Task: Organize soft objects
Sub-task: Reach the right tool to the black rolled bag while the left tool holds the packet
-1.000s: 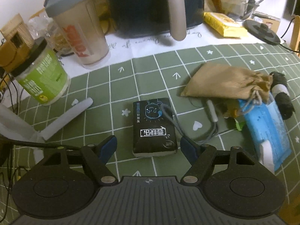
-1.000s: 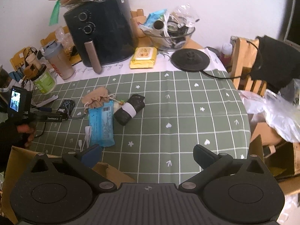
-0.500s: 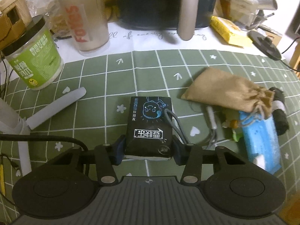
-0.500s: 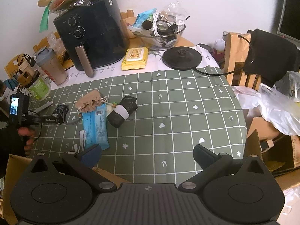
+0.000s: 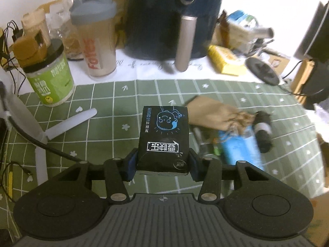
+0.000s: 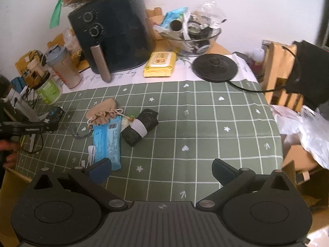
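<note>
Black tissue pack [image 5: 163,139] sits clamped in the left gripper [image 5: 163,162], lifted for sorting; right gripper [image 6: 161,170] gapes empty near it.

A second ago the left hand-held gripper [image 5: 163,163] stood open short of the black tissue pack [image 5: 163,138]; its jaws have just been closing and now clamp the pack's sides. The pack, flat on the green checked surface [image 5: 102,123] then, is now lifted clear of it.
</note>
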A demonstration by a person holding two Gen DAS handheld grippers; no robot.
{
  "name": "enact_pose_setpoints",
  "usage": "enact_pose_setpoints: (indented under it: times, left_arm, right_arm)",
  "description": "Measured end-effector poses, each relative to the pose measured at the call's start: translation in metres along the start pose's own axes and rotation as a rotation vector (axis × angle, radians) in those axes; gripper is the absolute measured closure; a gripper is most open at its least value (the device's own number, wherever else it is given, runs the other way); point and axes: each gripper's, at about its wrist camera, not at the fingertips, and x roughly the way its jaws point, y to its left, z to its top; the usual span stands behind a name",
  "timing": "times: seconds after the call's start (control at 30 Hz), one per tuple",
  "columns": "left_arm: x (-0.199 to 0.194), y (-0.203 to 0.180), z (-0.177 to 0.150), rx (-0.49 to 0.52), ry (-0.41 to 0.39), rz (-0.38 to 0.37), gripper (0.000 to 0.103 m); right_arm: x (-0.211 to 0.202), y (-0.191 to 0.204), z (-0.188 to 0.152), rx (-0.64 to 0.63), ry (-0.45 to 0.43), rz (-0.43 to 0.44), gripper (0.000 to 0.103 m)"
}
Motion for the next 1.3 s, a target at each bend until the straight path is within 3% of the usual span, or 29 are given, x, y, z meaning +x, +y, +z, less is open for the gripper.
enact_pose_setpoints:
  times: [0.17, 0.57, 0.67, 0.73, 1.1, 1.2, 1.3]
  left_arm:
    - [-0.032, -0.009, -0.002, 0.001, -0.032, -0.036, 0.055]
    - [-0.081, -0.016, -0.017, -0.017, -0.061, -0.113, 0.055]
    - [-0.088, -0.017, -0.021, -0.016, -0.064, -0.123, 0.055]
    - [-0.092, -0.016, -0.023, -0.017, -0.068, -0.123, 0.055]
    - [-0.110, -0.006, -0.036, -0.089, -0.072, -0.096, 0.055]
    - [-0.113, -0.003, -0.040, -0.115, -0.069, -0.084, 0.055]
    - [-0.115, -0.001, -0.044, -0.136, -0.061, -0.074, 0.055]
  right_arm:
    - [0.021, -0.003, 0.005, -0.028, 0.021, 0.010, 0.000]
    - [0.086, -0.007, 0.025, -0.040, 0.095, 0.133, 0.001]
    - [0.104, -0.008, 0.030, -0.021, 0.119, 0.160, 0.006]
    - [0.117, -0.007, 0.033, -0.009, 0.138, 0.178, 0.014]
    - [0.179, -0.001, 0.054, 0.118, 0.187, 0.267, 0.018]
    - [0.195, 0.000, 0.057, 0.180, 0.195, 0.261, 0.019]
    - [0.206, 0.002, 0.059, 0.217, 0.186, 0.240, 0.027]
